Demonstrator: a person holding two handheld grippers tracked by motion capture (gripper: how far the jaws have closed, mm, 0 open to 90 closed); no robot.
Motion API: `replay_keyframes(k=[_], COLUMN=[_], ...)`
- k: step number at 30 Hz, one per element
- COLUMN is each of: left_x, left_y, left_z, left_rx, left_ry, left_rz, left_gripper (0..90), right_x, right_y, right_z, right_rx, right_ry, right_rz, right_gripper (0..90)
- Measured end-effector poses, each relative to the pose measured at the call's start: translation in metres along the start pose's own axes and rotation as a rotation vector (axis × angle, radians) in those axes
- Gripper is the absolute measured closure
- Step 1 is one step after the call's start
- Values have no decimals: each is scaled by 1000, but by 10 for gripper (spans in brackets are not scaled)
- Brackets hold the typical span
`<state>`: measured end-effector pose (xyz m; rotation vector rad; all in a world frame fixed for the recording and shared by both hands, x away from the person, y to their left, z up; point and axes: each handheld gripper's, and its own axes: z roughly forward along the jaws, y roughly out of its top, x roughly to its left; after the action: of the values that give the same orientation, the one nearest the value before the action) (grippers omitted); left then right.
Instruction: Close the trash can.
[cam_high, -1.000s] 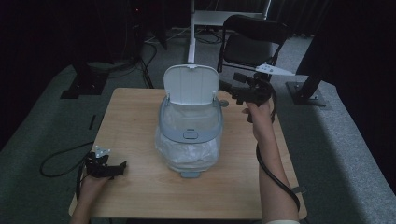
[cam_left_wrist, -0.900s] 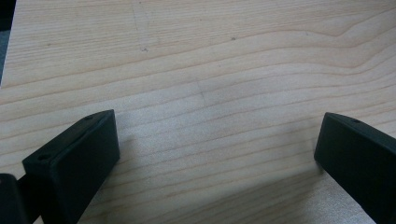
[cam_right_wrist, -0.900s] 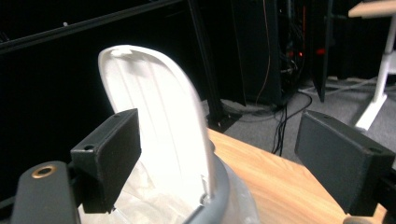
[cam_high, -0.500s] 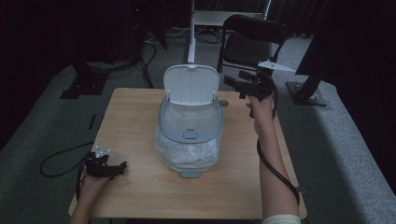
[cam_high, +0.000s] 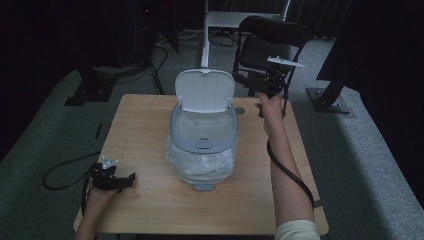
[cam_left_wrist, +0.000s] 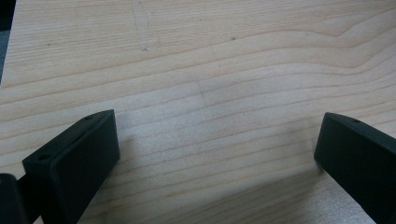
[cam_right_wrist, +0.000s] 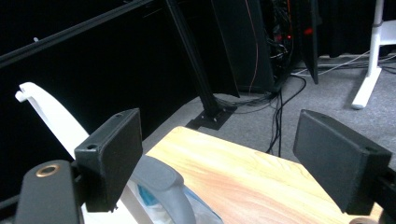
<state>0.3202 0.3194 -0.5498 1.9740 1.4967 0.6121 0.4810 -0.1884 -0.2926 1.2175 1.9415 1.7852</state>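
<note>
Standing mid-table (cam_high: 150, 125), the bin (cam_high: 202, 145) has its lid (cam_high: 204, 90) raised upright and a clear liner inside. The right gripper (cam_high: 250, 80) hovers beside the lid, jaws wide apart, empty. The left gripper (cam_high: 127, 179) rests near the table's front corner, jaws spread, empty.

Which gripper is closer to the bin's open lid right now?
Right. The right gripper hangs beside the lid, just off its right edge, jaws open. The left gripper rests at the table's near left corner, well away from the bin.
</note>
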Motion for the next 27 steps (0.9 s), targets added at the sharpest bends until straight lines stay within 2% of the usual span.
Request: replay_keyframes(k=[4, 7, 10, 16, 23, 27], left_x=[0, 0, 0, 0, 0, 0], left_y=[0, 0, 0, 0, 0, 0], left_z=[0, 0, 0, 0, 0, 0], left_rx=[1, 1, 0, 1, 0, 0], left_ry=[0, 0, -1, 0, 0, 0], left_rz=[1, 1, 0, 1, 0, 1], left_gripper=[7, 7, 7, 7, 7, 7], right_x=[4, 7, 13, 26, 37, 44], right_y=[1, -1, -6, -22, -40, -50], right_z=[-1, -1, -2, -4, -10, -13], right_rx=[2, 35, 49, 115, 137, 127], right_ry=[29, 86, 109, 197, 225, 244], right_rz=[-12, -15, -40, -84, -112, -122], right_gripper=[185, 185, 185, 162, 162, 162])
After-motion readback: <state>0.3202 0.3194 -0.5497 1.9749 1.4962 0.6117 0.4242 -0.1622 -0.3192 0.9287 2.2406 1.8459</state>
